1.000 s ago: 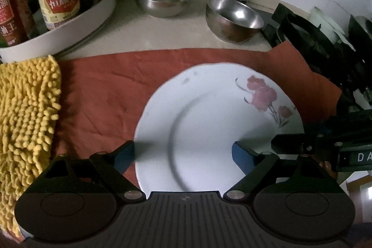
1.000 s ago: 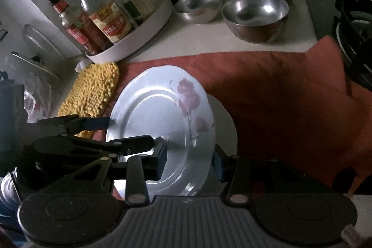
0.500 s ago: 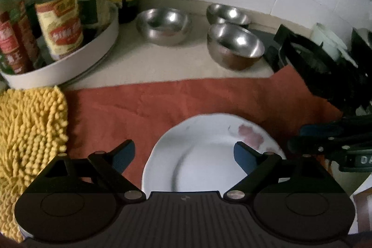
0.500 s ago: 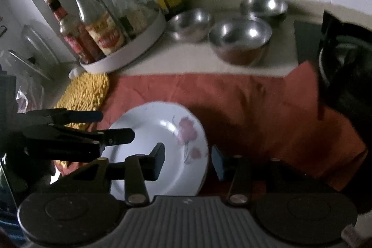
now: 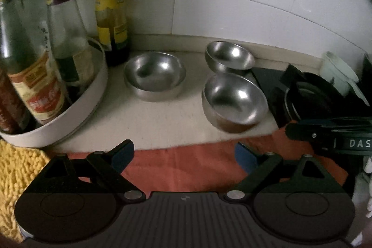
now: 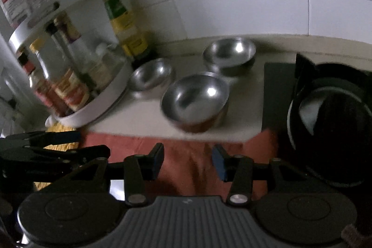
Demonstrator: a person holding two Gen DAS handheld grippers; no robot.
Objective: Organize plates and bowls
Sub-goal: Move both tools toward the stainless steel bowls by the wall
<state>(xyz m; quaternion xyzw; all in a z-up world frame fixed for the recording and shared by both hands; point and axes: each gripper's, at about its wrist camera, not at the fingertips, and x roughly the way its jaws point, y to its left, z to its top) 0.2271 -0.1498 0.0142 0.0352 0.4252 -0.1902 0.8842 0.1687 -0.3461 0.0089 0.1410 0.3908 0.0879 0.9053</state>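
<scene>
Three steel bowls stand on the pale counter near the tiled wall: a near one, a left one and a far one. My left gripper is open and empty above the red cloth, short of the bowls. My right gripper is open and empty over the same cloth, facing the near bowl. The white flowered plate is out of view.
A white round tray of sauce bottles stands at the left. A yellow shaggy mat lies below it. A black stove burner sits at the right, with a white cup behind it.
Both grippers lifted and tilted up toward the bowls. The flowered plate, between the right fingers a second ago, slid down out of both views. The bowls now look closer.
</scene>
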